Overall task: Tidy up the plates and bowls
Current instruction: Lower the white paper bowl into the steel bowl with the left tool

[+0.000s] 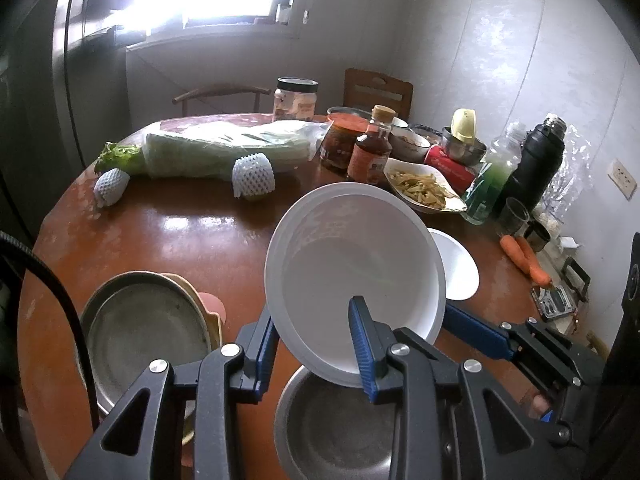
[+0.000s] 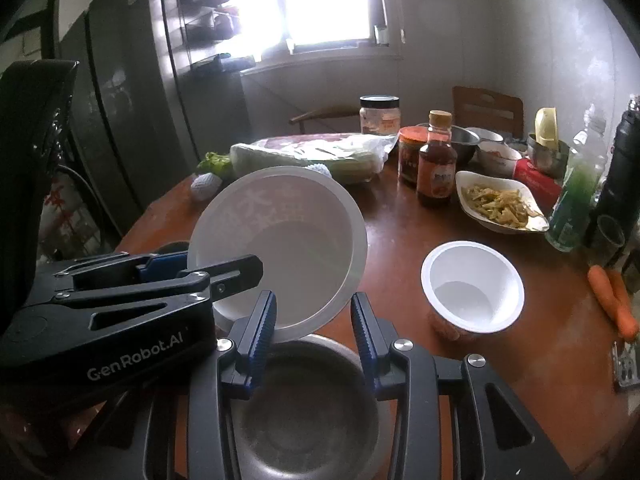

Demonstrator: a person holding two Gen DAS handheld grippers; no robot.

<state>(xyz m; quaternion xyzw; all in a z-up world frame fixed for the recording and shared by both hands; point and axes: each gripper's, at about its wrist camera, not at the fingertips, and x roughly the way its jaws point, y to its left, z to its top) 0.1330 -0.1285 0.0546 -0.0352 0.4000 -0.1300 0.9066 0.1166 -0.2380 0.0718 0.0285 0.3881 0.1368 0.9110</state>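
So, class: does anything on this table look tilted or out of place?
Yes. The big white bowl is tipped steeply, held by its rim between both grippers, left and right, above a metal bowl. Two carrots lie loose near the table's edge.

Legible text:
- "GenRobot.AI", white lettering on the black body of the left gripper, seen in the right wrist view.

Printed but unreadable:
- Sauce bottle: orange label, characters too small.
- Red-lidded jar: label blurred.
- Clear jar: label blurred.
- Red box: white marks, illegible.
- Green bottle: label illegible.
- White bowl: faint pattern on the inner wall, not readable.
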